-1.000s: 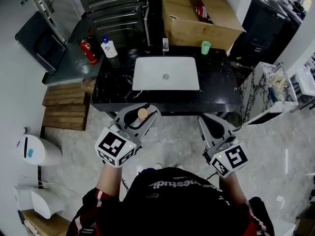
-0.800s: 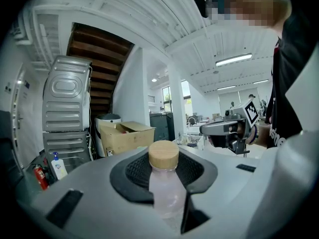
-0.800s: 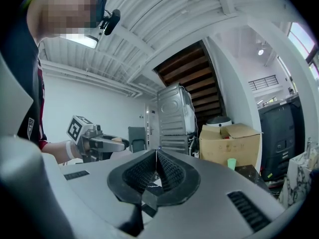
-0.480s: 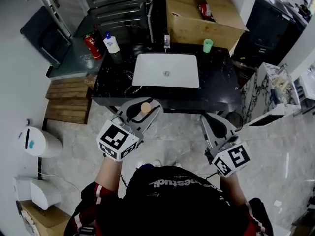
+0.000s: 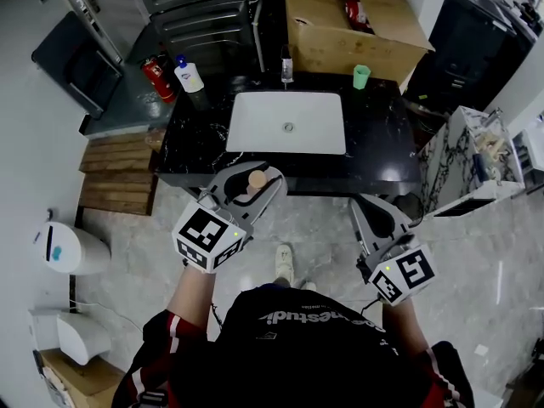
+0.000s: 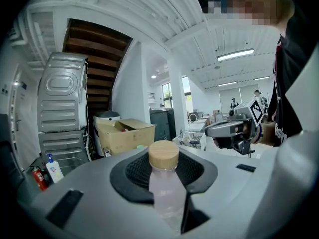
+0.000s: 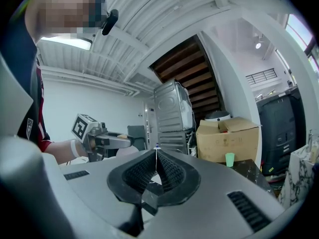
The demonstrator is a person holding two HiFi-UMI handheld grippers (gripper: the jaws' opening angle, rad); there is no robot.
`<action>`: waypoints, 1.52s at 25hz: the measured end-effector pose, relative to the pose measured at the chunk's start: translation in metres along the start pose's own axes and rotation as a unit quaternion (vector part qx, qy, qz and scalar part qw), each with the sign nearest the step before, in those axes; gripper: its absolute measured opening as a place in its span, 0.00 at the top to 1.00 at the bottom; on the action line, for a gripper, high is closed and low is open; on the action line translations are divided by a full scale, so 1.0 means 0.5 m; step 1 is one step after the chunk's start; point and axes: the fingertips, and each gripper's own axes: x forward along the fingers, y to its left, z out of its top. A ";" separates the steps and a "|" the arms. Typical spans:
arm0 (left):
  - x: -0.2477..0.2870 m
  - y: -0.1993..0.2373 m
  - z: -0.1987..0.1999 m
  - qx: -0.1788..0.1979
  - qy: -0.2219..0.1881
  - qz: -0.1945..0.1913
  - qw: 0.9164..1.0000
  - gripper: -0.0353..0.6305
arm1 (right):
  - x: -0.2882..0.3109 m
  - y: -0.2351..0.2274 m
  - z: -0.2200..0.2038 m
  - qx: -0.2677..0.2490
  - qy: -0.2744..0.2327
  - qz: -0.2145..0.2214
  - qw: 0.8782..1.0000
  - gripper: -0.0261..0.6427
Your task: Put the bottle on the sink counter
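Note:
My left gripper [image 5: 253, 184] is shut on a clear bottle [image 5: 257, 178] with a light wooden cap, held upright just over the front edge of the black sink counter [image 5: 384, 147]. In the left gripper view the bottle [image 6: 166, 190] stands between the dark pads [image 6: 134, 171], with its cap above them. The white basin [image 5: 287, 122] lies just beyond it. My right gripper [image 5: 372, 207] hangs lower right, below the counter's front edge, shut and empty. In its own view the right gripper [image 7: 156, 161] shows its pads meeting.
On the counter stand a green cup [image 5: 362, 76] at the back right, a faucet [image 5: 286, 65] behind the basin and a soap bottle [image 5: 188, 76] at the back left. A cardboard box [image 5: 344, 19] sits behind. Wooden pallets [image 5: 115, 181] and a white bin [image 5: 64, 249] lie left.
The left gripper with the bottle has moved slightly forward and right, up to the counter's front edge. The right gripper has drifted a little forward. Both jaws stay as they were.

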 end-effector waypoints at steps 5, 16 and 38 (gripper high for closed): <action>0.067 0.074 -0.020 0.000 -0.005 -0.020 1.000 0.76 | 0.088 -0.040 0.000 -0.007 0.004 -0.011 1.000 0.90; 0.203 0.232 -0.056 0.005 -0.011 -0.066 0.998 0.76 | 0.254 -0.156 0.017 -0.015 0.003 -0.080 0.997 0.90; 0.630 0.338 -0.101 -0.028 -0.011 -0.102 0.994 0.76 | 0.367 -0.515 -0.015 -0.004 0.026 -0.115 0.993 0.90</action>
